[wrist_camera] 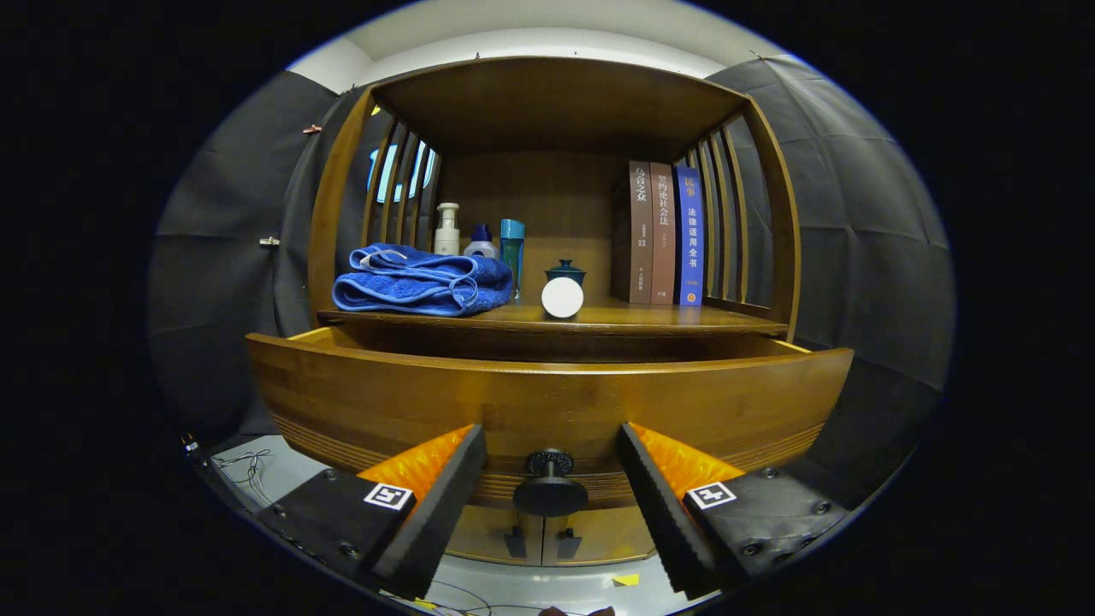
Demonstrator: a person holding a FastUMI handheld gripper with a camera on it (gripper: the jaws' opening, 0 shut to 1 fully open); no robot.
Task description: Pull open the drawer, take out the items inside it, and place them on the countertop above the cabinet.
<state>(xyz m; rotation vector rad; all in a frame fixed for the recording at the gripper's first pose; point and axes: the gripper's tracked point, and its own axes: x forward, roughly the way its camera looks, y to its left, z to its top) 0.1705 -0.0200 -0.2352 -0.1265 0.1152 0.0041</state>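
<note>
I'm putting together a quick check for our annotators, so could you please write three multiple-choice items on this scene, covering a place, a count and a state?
1. Where does the folded blue towel lie?
A. inside the drawer
B. on the countertop, left of the white round object
C. on top of the books

2. How many books stand upright at the right of the shelf?
A. one
B. three
C. five

3. How is the hand-held gripper set?
A. shut on the towel
B. shut on a bottle
C. open, with the drawer knob between its fingers

Answers: 1 B, the towel rests on the countertop beside the white round object. 2 B, three spines stand side by side. 3 C, the fingers stand apart on either side of the drawer knob, without touching it; the drawer is pulled out.
</note>
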